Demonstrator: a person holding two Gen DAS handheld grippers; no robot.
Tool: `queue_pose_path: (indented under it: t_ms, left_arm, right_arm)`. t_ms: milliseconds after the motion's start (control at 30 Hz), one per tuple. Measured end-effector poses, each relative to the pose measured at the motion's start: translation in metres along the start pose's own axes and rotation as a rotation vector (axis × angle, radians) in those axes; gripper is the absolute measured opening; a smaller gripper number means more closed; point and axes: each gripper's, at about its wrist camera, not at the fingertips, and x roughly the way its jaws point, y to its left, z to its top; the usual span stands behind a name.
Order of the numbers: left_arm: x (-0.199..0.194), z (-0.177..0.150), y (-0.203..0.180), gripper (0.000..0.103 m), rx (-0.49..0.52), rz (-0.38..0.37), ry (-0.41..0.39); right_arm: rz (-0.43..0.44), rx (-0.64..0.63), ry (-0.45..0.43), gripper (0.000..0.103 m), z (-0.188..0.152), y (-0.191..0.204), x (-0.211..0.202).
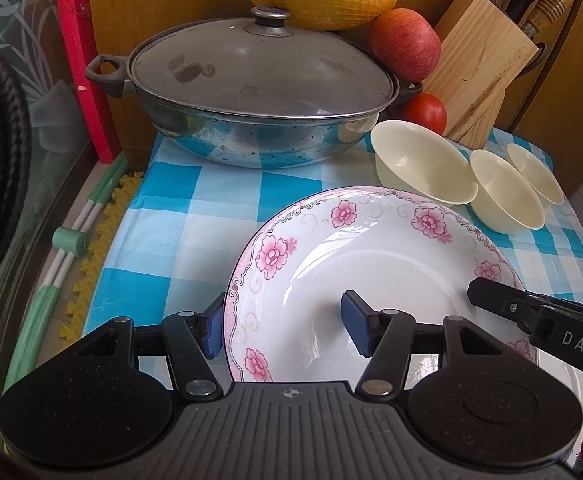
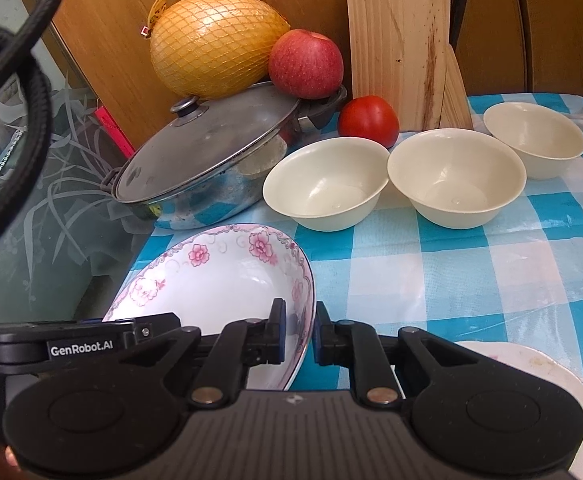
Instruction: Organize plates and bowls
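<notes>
1. The left tool (image 1: 285, 328) is wide open, its pads straddling the floral plate's (image 1: 371, 264) left rim.
2. The right tool (image 2: 299, 330) pinches the opposite rim, holding the plate tilted above the desk (image 2: 471, 272).
3. Three cream bowls (image 2: 455, 176) lie well beyond it.

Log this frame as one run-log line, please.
left gripper: open, straddling floral plate rim | right gripper: closed on opposite rim | three cream bowls: unstacked

second plate (image 2: 547, 384) mostly hidden below tool
</notes>
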Motion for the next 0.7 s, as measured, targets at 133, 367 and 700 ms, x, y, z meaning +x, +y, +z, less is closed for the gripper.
queue_pose_path:
  t_ms: [133,367,700]
  left_arm:
    - [-0.002,0.0,-0.007,0.067,0.013,-0.012,-0.005]
    - [-0.003,-0.003,-0.022,0.067,0.041,-0.045,-0.005]
    - [-0.006,-0.008,-0.041,0.067,0.076,-0.076,-0.009]
  right_arm:
    - [-0.007,0.008,-0.009,0.015,-0.002,-0.004,-0.009]
    - [-0.025,0.032,-0.029,0.015,-0.004,-0.014,-0.026]
    - [-0.046,0.049,-0.047,0.015,-0.012,-0.029,-0.046]
